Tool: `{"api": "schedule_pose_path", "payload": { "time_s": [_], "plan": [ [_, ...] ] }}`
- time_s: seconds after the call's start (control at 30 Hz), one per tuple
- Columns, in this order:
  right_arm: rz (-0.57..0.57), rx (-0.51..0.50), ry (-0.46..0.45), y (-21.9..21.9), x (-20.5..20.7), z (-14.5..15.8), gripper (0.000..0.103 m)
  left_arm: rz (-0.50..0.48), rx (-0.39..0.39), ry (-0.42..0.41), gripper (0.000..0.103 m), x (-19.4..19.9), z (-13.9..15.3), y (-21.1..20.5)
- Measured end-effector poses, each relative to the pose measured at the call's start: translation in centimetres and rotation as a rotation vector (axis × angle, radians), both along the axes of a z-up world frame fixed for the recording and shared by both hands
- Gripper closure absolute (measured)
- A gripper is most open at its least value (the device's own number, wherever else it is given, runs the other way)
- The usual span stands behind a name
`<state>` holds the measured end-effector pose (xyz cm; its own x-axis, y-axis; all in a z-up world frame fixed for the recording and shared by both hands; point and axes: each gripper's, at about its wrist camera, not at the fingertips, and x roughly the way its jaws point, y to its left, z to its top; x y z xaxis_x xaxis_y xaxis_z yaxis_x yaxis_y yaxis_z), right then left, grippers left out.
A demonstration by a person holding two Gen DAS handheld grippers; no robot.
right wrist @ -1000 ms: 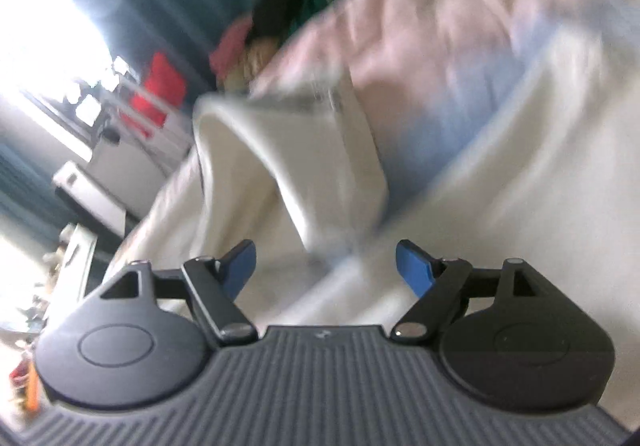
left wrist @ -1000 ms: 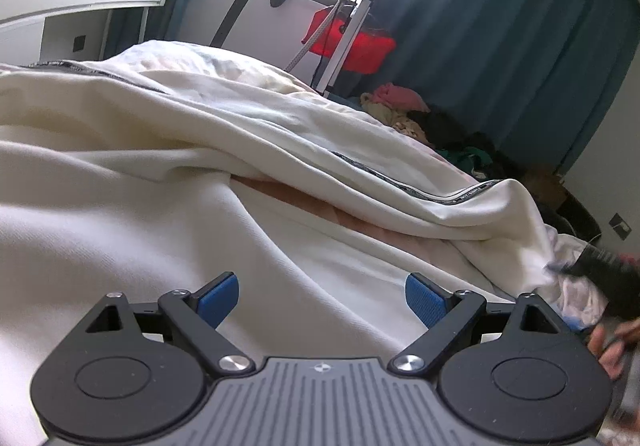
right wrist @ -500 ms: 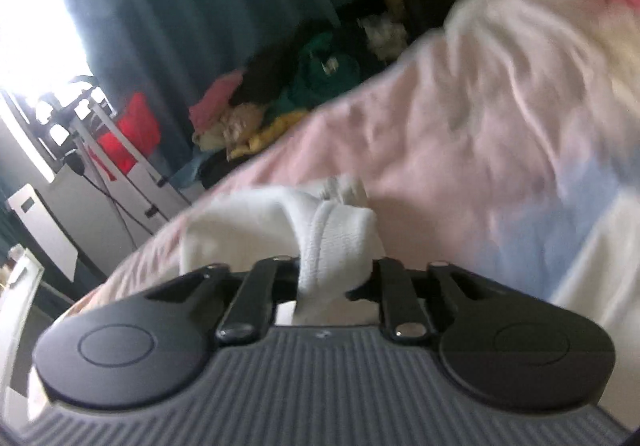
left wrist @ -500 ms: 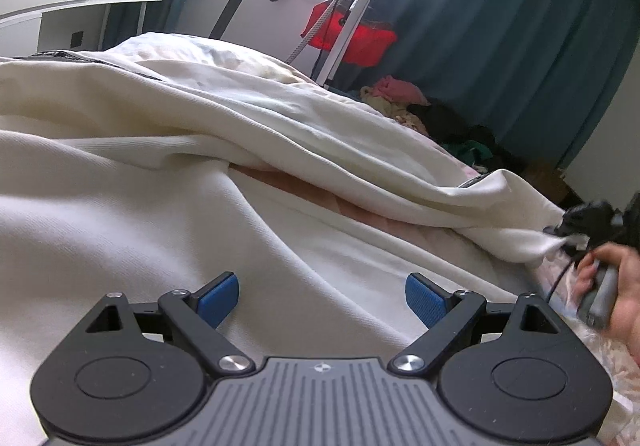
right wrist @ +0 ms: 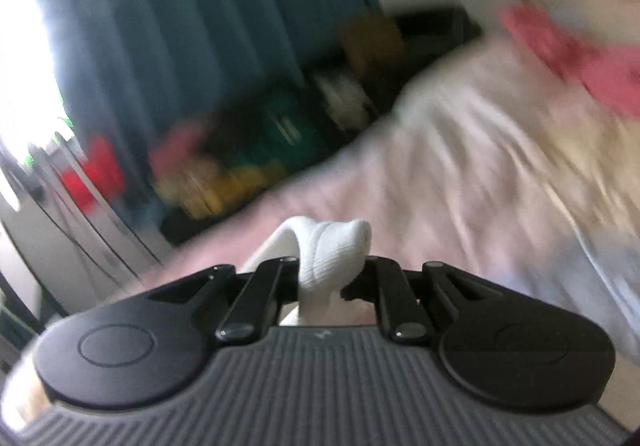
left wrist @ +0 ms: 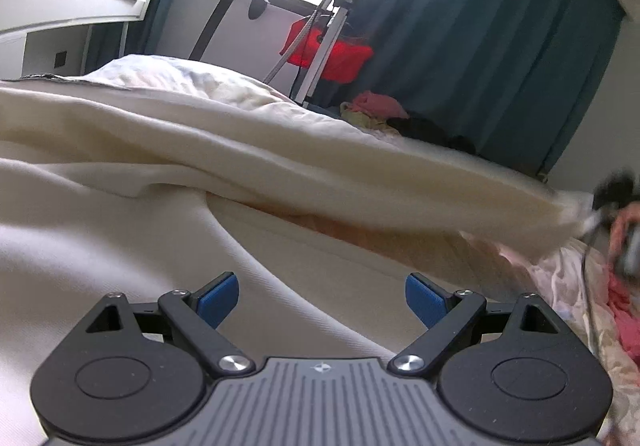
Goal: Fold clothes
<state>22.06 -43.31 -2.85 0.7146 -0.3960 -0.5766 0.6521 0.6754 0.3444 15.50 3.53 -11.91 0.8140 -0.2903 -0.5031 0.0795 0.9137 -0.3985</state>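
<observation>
A large cream garment (left wrist: 120, 206) lies spread over the bed. One long sleeve (left wrist: 360, 182) of it stretches off to the right, lifted off the bed. My left gripper (left wrist: 322, 296) hovers low over the garment's body, open, with nothing between its blue pads. My right gripper (right wrist: 330, 270) is shut on the sleeve's white ribbed cuff (right wrist: 330, 250), which bulges up between the fingers. In the left wrist view the right gripper (left wrist: 612, 194) shows blurred at the far right edge, with the person's hand (left wrist: 626, 222) on it.
The bed has a pink floral sheet (right wrist: 460, 150) with a red-pink cloth (right wrist: 580, 58) on it. Beyond the bed lie a pile of coloured clothes (left wrist: 384, 114), a red bag on a metal stand (left wrist: 332, 50), dark teal curtains (left wrist: 480, 26) and a white desk (left wrist: 60, 10).
My right gripper went from open to shut on the cuff, and has pulled the sleeve up and out to the right. My left gripper has stayed open, almost still.
</observation>
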Motion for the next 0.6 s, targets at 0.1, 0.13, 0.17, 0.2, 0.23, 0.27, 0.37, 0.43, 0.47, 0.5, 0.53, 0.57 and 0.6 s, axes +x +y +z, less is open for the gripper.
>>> {"api": "schedule_pose_path", "payload": {
  "time_s": [0.1, 0.13, 0.17, 0.2, 0.23, 0.27, 0.37, 0.43, 0.47, 0.5, 0.53, 0.57, 0.6],
  "plan": [
    [-0.043, 0.117, 0.076, -1.4, -1.0, -3.5, 0.091, 0.008, -0.013, 0.004, 0.011, 0.0, 0.0, 0.3],
    [-0.055, 0.14, 0.078, -1.8, -0.9, -4.0, 0.091, 0.01, -0.016, 0.003, 0.011, 0.0, 0.0, 0.3],
    [-0.056, 0.139, 0.072, -1.9, -0.4, -3.7, 0.091, 0.01, -0.018, 0.001, 0.011, 0.0, 0.0, 0.4],
    [-0.053, 0.13, 0.06, -1.8, 0.3, -3.0, 0.091, 0.011, -0.02, 0.0, 0.011, 0.0, 0.0, 0.5],
    [-0.046, 0.12, 0.037, -1.8, 1.1, -1.9, 0.091, 0.009, -0.026, -0.002, 0.011, 0.0, 0.0, 0.5],
    [-0.029, 0.108, 0.002, -1.7, 2.0, -0.3, 0.091, 0.005, -0.035, -0.003, 0.011, -0.1, 0.1, 0.5],
    [0.037, 0.021, -0.128, -0.5, 4.8, 5.6, 0.091, -0.006, -0.062, -0.007, 0.011, -0.3, 0.2, 0.5],
    [0.071, -0.06, -0.208, 0.2, 5.9, 9.7, 0.091, -0.014, -0.08, -0.01, 0.011, -0.5, 0.2, 0.6],
    [0.076, -0.093, -0.238, 0.3, 6.1, 11.2, 0.091, -0.017, -0.079, -0.017, 0.011, -0.7, 0.3, 0.5],
    [0.08, -0.124, -0.265, 0.3, 6.3, 12.5, 0.091, -0.019, -0.07, -0.027, 0.011, -0.8, 0.3, 0.3],
    [0.076, -0.152, -0.282, -0.1, 6.1, 13.1, 0.091, -0.025, -0.059, -0.034, 0.011, -1.0, 0.4, 0.1],
    [0.072, -0.179, -0.3, -0.6, 5.9, 13.5, 0.091, -0.032, -0.049, -0.037, 0.011, -1.1, 0.4, -0.2],
    [0.063, -0.201, -0.317, -1.1, 5.2, 13.1, 0.091, -0.038, -0.04, -0.038, 0.011, -1.1, 0.3, -0.4]
  ]
}}
